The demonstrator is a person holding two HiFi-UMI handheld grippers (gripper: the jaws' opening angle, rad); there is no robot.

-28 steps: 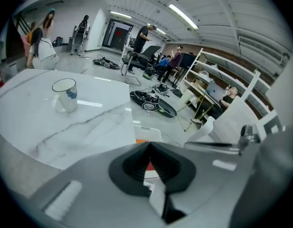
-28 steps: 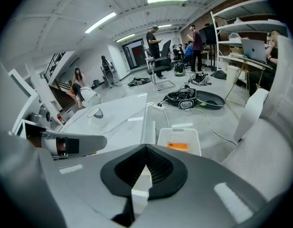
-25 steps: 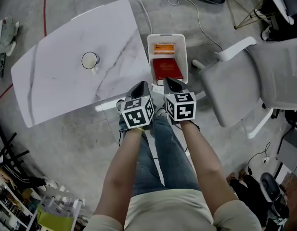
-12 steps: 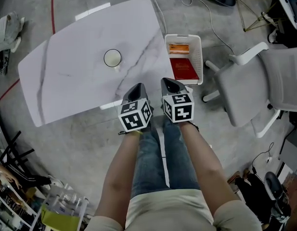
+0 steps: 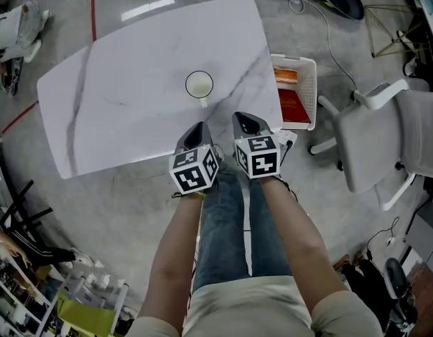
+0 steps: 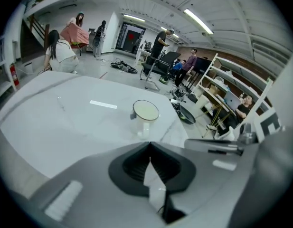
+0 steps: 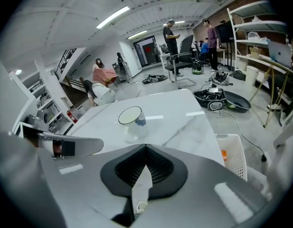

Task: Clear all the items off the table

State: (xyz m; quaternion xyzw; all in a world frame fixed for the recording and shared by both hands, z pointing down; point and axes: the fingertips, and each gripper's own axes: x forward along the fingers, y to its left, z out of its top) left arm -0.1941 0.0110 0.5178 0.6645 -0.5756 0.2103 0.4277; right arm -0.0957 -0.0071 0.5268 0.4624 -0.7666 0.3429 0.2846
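Glass cup [image 5: 199,85] is shown standing upright on the white marbled worktop [image 5: 118,104], toward its middle and somewhat nearer the near edge; a pale content is seen through its round rim, and a handle is turned toward the person. Nothing else is seen on the worktop. The left gripper [image 5: 196,129] and the right gripper [image 5: 246,123] are held side by side, close together, at the near edge of the worktop, both pointed forward and down toward the cup but well apart from it. In each gripper view the jaws are seen closed together with nothing between them, and the cup is framed just beyond their tips. A white perforated basket [image 5: 311,83] is set on the floor just beside the right edge of the worktop; a flat red item [image 5: 293,106] and an orange item [image 5: 285,75] are contained in it. A grey office chair [image 5: 384,146] is placed to the right of the basket. The person's legs in blue jeans [image 5: 230,223] are seen below the grippers.
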